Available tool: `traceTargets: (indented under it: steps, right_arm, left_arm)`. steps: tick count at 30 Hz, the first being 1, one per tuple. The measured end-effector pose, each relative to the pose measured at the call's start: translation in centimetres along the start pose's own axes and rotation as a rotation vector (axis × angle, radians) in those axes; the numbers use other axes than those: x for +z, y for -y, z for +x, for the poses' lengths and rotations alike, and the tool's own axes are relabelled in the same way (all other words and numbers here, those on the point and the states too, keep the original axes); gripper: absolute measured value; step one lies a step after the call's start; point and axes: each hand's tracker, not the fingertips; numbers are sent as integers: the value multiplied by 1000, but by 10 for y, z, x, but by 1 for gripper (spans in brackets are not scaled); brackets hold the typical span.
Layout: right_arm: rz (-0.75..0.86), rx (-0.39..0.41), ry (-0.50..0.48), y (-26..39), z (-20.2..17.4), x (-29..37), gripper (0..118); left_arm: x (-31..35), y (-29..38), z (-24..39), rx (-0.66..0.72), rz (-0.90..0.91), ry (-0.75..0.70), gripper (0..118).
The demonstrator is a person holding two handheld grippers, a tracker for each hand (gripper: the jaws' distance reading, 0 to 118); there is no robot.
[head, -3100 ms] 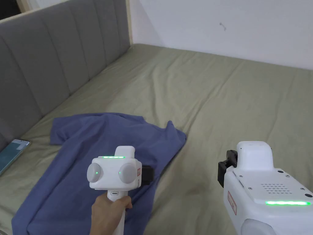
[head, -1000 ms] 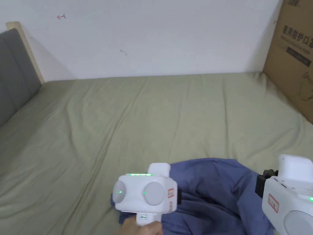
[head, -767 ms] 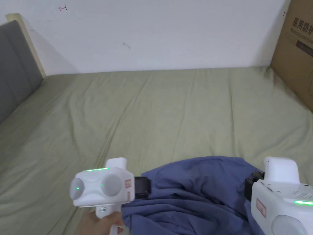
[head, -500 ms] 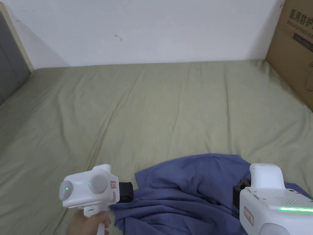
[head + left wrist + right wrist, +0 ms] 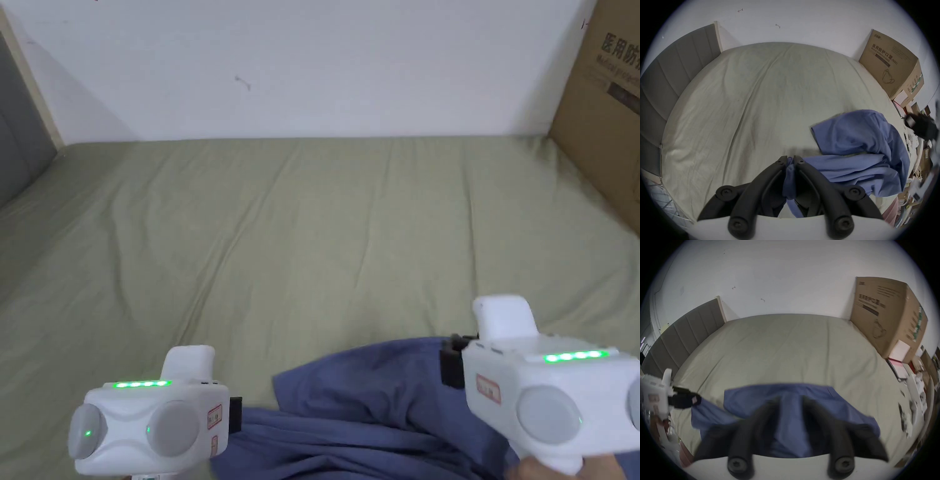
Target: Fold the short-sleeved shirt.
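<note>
The blue short-sleeved shirt (image 5: 375, 406) lies rumpled near the front edge of the bed, with one part humped up (image 5: 859, 138). My left gripper (image 5: 235, 415) is at the shirt's left end, and its jaws (image 5: 790, 160) are shut on a bunched edge of the cloth. My right gripper (image 5: 451, 369) hovers over the shirt's right side. Its jaws (image 5: 789, 400) are blurred and stand apart, with blue cloth (image 5: 786, 426) showing between and under them. From the right gripper view, the left gripper (image 5: 695, 400) pinches the shirt's far left corner.
The olive-green sheet of the bed (image 5: 312, 237) stretches wide and bare behind the shirt. A grey padded headboard (image 5: 19, 156) stands at the left, and a large cardboard box (image 5: 606, 100) leans at the right. Papers and clutter (image 5: 916, 386) lie beyond the bed's right edge.
My left gripper has moved left and nearer with the shirt's edge in it, drawing the cloth out leftwards. The right gripper has lifted and shifted left above the shirt.
</note>
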Motion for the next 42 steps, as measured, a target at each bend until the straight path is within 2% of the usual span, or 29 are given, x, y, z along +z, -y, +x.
traceTargets:
  steps: [1,2,3,4,7,8,10,12,14,16,18,19,20,21,26,29,31,34,38,42]
  right_arm:
    - [2,-11,-20,-10,2,-16,58]
    - [-50,-4,-51,-19,2,-35,93]
    - [-121,15,-81,-26,2,-59,118]
    - [-136,20,-89,-32,2,-74,118]
    - [-212,133,6,-42,-5,-125,118]
    - [-245,162,-3,-41,-6,-142,117]
    - [-333,154,-21,-34,-4,-168,108]
    - [-427,126,-11,-22,-3,-185,86]
    - [-365,126,-1,-18,-6,-180,84]
    - [-363,124,10,-21,-15,-172,53]
    - [-345,182,27,-20,-26,-174,17]
    - [-340,211,43,-21,-31,-172,8]
    - [-342,242,76,-22,-35,-172,8]
    - [-349,220,67,-25,-34,-171,7]
    - [-294,31,-3,-53,-7,-127,7]
    - [-202,-15,19,-82,17,-85,7]
    - [-118,-28,43,-103,35,-51,7]
    - [-14,-94,49,-132,66,11,7]
    - [103,-128,116,-157,105,89,7]
    - [217,-215,133,-170,144,161,7]
  left_arm:
    - [3,0,0,3,9,5,6]
    - [5,1,0,3,13,10,6]
    - [7,1,0,1,11,11,6]
    - [8,1,-1,-2,11,11,6]
    - [6,2,-2,-3,5,16,6]
    - [4,2,-4,4,1,19,6]
    - [-3,1,-6,19,-5,24,6]
    - [-6,0,-5,23,-16,23,6]
    - [-9,0,-4,12,-21,22,6]
    - [-7,0,-5,5,-18,21,6]
    - [-5,-1,-5,16,-20,24,6]
    - [-4,-1,-6,17,-19,24,6]
    - [-2,-1,-7,19,-19,22,6]
    - [2,-2,-8,23,-17,14,6]
    - [30,-10,-7,-9,36,3,6]
    - [54,-21,-4,-25,100,-28,6]
    - [72,-30,-3,-38,146,-56,6]
    - [106,-48,-5,-50,226,-95,6]
    - [155,-68,-7,-69,362,-167,6]
    - [203,-86,-16,-33,460,-213,6]
